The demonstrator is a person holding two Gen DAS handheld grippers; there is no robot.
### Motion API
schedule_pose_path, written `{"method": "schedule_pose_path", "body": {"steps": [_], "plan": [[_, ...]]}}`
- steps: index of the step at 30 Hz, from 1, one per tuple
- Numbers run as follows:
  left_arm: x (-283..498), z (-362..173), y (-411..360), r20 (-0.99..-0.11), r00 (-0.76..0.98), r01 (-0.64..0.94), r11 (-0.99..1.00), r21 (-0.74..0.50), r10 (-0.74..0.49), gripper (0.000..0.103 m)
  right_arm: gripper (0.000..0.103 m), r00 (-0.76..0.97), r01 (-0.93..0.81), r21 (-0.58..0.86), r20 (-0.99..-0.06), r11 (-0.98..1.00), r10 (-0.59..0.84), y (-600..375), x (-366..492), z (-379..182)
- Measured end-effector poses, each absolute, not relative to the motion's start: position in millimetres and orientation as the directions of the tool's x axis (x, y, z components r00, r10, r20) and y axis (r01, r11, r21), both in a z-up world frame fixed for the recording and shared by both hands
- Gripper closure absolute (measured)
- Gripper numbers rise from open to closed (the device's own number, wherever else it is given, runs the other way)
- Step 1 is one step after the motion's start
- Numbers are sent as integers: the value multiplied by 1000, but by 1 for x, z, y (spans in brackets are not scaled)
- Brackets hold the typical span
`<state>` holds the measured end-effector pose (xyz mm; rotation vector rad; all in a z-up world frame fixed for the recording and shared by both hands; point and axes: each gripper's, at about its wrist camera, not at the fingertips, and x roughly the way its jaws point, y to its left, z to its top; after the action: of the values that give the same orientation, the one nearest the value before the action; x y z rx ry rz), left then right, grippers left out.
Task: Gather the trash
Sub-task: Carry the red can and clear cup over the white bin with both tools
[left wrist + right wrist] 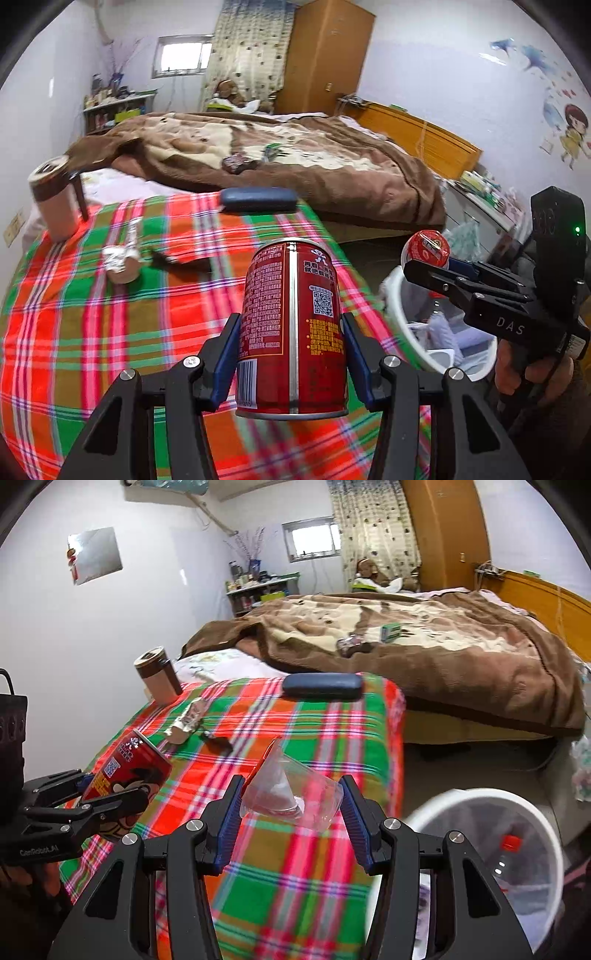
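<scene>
Gripping cylindrical metal can [291, 325], crinkled clear cup [291, 794]

Count, items in view
Grippers 2: left gripper [291, 345], right gripper [291, 812]. Red can [291, 321] 1; clear plastic cup [291, 794] 1; white bin [480, 805] 1; tumbler [157, 675] 1; dark case [322, 686] 1; foil scrap [120, 254] 1.
</scene>
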<state>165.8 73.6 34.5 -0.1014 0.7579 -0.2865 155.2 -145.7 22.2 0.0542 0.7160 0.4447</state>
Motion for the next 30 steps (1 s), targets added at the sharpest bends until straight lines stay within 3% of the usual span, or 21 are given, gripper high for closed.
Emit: {"method": "schedule_pose_path", "body": {"steps": [16, 30], "plan": [[174, 36, -46, -665, 627, 402, 900, -170, -406, 51, 51, 729, -170, 185, -638, 968, 250, -239, 138, 17], [189, 7, -124, -713, 545, 478, 862, -168, -441, 50, 50, 678, -6, 150, -726, 989, 114, -292, 142, -18]]}}
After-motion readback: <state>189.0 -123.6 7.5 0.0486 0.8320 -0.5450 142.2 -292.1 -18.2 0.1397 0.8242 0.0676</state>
